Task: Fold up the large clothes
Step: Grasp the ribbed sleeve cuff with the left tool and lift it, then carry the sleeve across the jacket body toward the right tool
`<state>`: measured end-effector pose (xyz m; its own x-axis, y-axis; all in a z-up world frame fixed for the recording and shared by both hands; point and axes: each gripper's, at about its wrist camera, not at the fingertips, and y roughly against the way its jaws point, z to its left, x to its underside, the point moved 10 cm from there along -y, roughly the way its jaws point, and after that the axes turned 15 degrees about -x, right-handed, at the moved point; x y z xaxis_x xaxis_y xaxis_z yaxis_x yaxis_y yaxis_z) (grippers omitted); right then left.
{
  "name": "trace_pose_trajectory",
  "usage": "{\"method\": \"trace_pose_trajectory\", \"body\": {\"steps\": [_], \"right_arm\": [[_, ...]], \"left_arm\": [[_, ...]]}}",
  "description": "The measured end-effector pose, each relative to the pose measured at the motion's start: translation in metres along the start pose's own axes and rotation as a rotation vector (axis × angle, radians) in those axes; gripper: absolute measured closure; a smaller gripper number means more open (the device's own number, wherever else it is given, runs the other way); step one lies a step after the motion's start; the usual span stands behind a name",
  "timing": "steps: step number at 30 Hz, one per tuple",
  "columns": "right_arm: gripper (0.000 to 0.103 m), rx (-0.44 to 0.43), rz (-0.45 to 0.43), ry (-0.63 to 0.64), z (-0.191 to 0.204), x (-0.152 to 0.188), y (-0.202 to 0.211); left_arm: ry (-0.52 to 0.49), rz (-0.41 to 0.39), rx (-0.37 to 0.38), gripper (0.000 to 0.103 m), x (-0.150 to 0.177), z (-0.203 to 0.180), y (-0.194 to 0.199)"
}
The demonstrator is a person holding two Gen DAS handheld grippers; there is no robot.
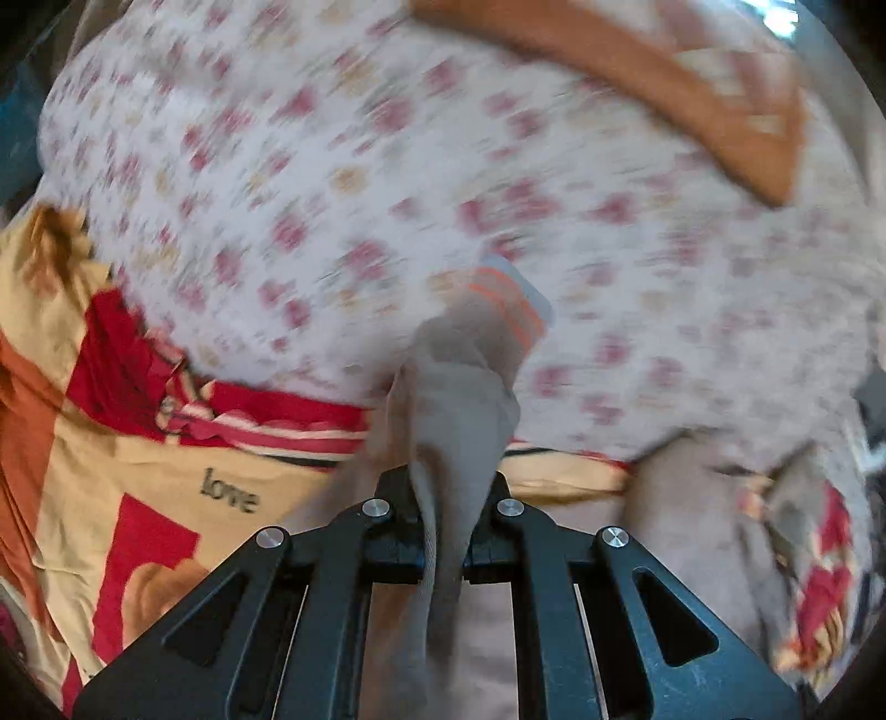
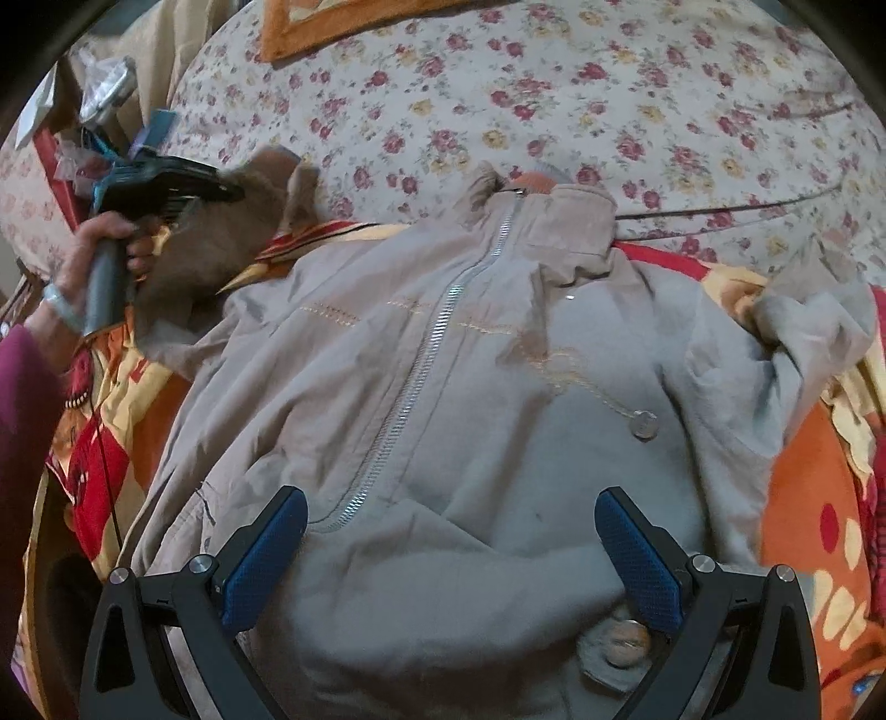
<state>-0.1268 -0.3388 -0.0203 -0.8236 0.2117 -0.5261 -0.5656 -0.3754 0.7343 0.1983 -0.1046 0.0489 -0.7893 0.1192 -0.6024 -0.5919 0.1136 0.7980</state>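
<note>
A beige zip-up jacket [image 2: 443, 343] lies spread front-up on the bed, its silver zipper [image 2: 421, 365] running down the middle. My left gripper [image 1: 443, 498] is shut on the jacket's left sleeve [image 1: 459, 399], whose orange-striped cuff [image 1: 509, 299] sticks out beyond the fingers. In the right wrist view, a hand holds the left gripper [image 2: 221, 191] at the left, lifting that sleeve [image 2: 243, 227] off the bed. My right gripper [image 2: 454, 554] hovers open over the jacket's lower front, blue pads [image 2: 266, 554] wide apart with nothing between them. The other sleeve [image 2: 808, 327] lies crumpled at the right.
A floral bedsheet [image 2: 554, 111] covers the bed behind the jacket. An orange-bordered cloth [image 2: 310, 27] lies at the far side. Under the jacket is a red, yellow and orange blanket [image 1: 166, 487] printed with "love". Clutter [image 2: 105, 111] sits at the far left.
</note>
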Motion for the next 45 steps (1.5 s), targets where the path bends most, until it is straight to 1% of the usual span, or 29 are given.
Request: {"method": "trace_pose_trajectory", "body": {"steps": [3, 4, 7, 10, 12, 13, 15, 17, 20, 21, 22, 24, 25, 27, 28, 29, 30, 33, 34, 36, 38, 39, 40, 41, 42, 43, 45], "right_arm": [[0.000, -0.004, -0.020, -0.019, -0.004, 0.002, 0.011], [0.000, -0.003, -0.024, -0.021, -0.005, 0.002, 0.013], [0.000, 0.002, -0.040, -0.029, -0.008, 0.005, 0.025], [0.000, 0.022, -0.066, -0.047, -0.015, 0.008, 0.040], [0.000, 0.016, -0.084, -0.067, -0.020, 0.009, 0.049], [0.000, 0.015, -0.092, -0.079, -0.024, 0.010, 0.054], [0.000, 0.024, -0.105, -0.104, -0.033, 0.010, 0.064], [0.000, 0.040, -0.107, -0.129, -0.043, 0.011, 0.071], [0.000, 0.049, -0.096, -0.164, -0.056, 0.013, 0.078], [0.000, 0.049, -0.096, -0.174, -0.060, 0.013, 0.080], [0.000, 0.047, -0.098, -0.185, -0.063, 0.013, 0.081], [0.000, 0.037, -0.106, -0.212, -0.068, 0.011, 0.084], [0.000, 0.033, -0.113, -0.226, -0.071, 0.007, 0.085], [0.000, 0.031, -0.126, -0.243, -0.075, -0.001, 0.085], [0.000, 0.033, -0.129, -0.249, -0.076, -0.005, 0.085], [0.000, 0.030, -0.134, -0.252, -0.076, -0.011, 0.083], [0.000, 0.021, -0.135, -0.249, -0.075, -0.018, 0.080], [0.000, -0.001, -0.118, -0.245, -0.070, -0.033, 0.065], [0.000, -0.015, -0.109, -0.244, -0.067, -0.037, 0.058], [0.000, -0.058, -0.075, -0.252, -0.061, -0.042, 0.040], [0.000, -0.097, -0.035, -0.289, -0.055, -0.040, 0.023], [0.000, -0.124, -0.022, -0.309, -0.052, -0.038, 0.016], [0.000, -0.149, -0.015, -0.324, -0.048, -0.036, 0.010], [0.000, -0.173, -0.010, -0.339, -0.045, -0.035, 0.005], [0.000, -0.190, -0.006, -0.357, -0.043, -0.034, -0.001], [0.000, -0.202, -0.003, -0.377, -0.041, -0.033, -0.006], [0.000, -0.231, -0.004, -0.430, -0.040, -0.032, -0.020]], "left_arm": [[-0.039, -0.050, 0.092, 0.096, 0.006, -0.039, 0.046], [-0.050, -0.061, 0.114, 0.096, 0.008, -0.051, 0.054], [-0.090, -0.072, 0.193, 0.096, 0.025, -0.094, 0.084], [-0.129, -0.068, 0.250, 0.096, 0.054, -0.139, 0.096], [-0.145, -0.067, 0.266, 0.096, 0.073, -0.160, 0.101], [-0.147, -0.046, 0.288, 0.096, 0.089, -0.177, 0.098], [-0.156, -0.003, 0.312, 0.096, 0.114, -0.197, 0.087], [-0.194, 0.025, 0.301, 0.096, 0.144, -0.218, 0.077], [-0.290, 0.067, 0.241, 0.096, 0.187, -0.242, 0.058], [-0.319, 0.079, 0.225, 0.092, 0.198, -0.246, 0.056], [-0.354, 0.079, 0.205, 0.090, 0.206, -0.250, 0.055], [-0.400, 0.063, 0.196, 0.083, 0.213, -0.251, 0.062], [-0.410, 0.065, 0.207, 0.080, 0.212, -0.248, 0.067], [-0.405, 0.082, 0.253, 0.063, 0.209, -0.240, 0.080], [-0.393, 0.082, 0.273, 0.058, 0.207, -0.233, 0.087], [-0.382, 0.068, 0.280, 0.051, 0.202, -0.222, 0.096], [-0.372, 0.048, 0.278, 0.047, 0.197, -0.212, 0.103], [-0.335, -0.003, 0.241, 0.047, 0.189, -0.176, 0.116], [-0.312, -0.017, 0.223, 0.047, 0.186, -0.157, 0.120], [-0.269, -0.033, 0.165, 0.047, 0.181, -0.121, 0.121], [-0.246, -0.046, 0.044, 0.047, 0.180, -0.079, 0.112], [-0.241, -0.045, -0.032, 0.047, 0.183, -0.059, 0.105], [-0.234, -0.039, -0.111, 0.047, 0.186, -0.036, 0.096], [-0.224, -0.028, -0.173, 0.047, 0.190, -0.016, 0.086], [-0.216, -0.012, -0.202, 0.047, 0.194, -0.005, 0.080], [-0.204, 0.023, -0.236, 0.047, 0.201, 0.009, 0.069], [-0.185, 0.066, -0.250, 0.047, 0.209, 0.019, 0.055]]}}
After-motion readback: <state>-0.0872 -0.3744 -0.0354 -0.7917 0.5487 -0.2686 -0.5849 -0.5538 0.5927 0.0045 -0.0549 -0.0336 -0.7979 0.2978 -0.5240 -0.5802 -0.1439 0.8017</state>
